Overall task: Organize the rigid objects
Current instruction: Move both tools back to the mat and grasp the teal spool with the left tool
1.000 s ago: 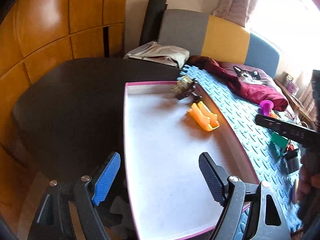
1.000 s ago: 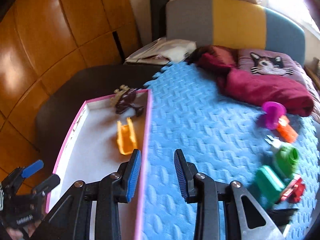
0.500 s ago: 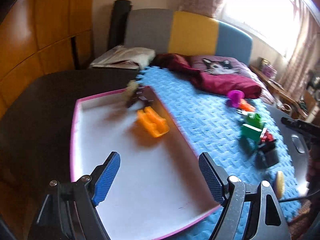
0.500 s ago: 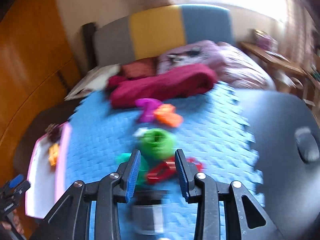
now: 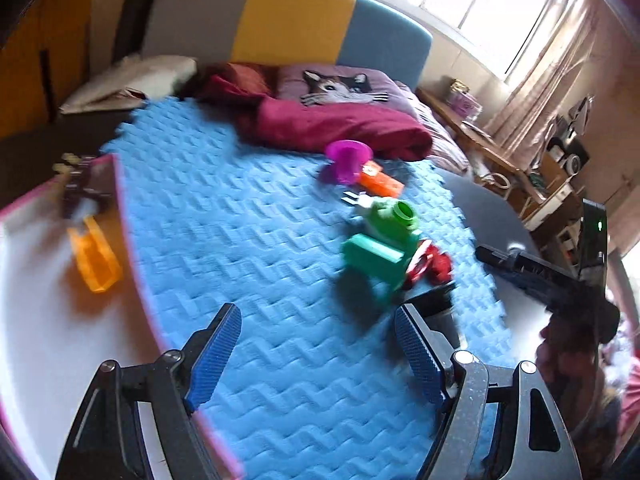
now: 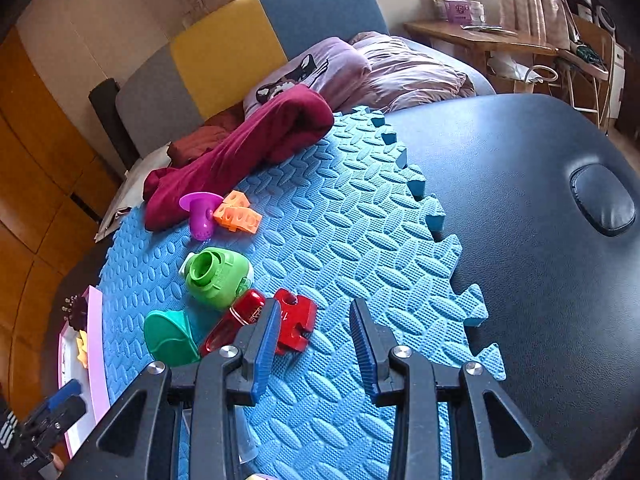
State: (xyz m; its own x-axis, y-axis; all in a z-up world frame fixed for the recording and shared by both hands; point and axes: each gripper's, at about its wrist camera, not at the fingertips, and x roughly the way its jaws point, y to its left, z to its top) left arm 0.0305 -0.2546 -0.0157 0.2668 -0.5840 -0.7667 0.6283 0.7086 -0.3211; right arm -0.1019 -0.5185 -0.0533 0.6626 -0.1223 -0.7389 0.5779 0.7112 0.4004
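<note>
We hold both tools tilted downward over the blue foam mat (image 6: 340, 216). Our left tool (image 5: 318, 354) stands wide with nothing between its pads, hanging above the mat's near edge just beside the pink-rimmed tray (image 5: 120, 184). Our right tool (image 6: 314, 342) is narrow and also holds nothing; its left pad sits just in front of the red piece (image 6: 296, 320), though we cannot tell if it touches.

In the tray lie an orange block (image 5: 94, 258) and a dark toy (image 5: 82, 188) at the far end. On the mat, a cluster waits near the right tool: a green bottle-like toy (image 6: 218, 276), a teal scoop (image 6: 168, 338) and a red car (image 6: 232, 322). Farther back a purple cup (image 6: 202, 210) touches an orange brick (image 6: 236, 214), close against a maroon cloth (image 6: 244, 152). The mat rests on a dark padded surface (image 6: 540, 220).
</note>
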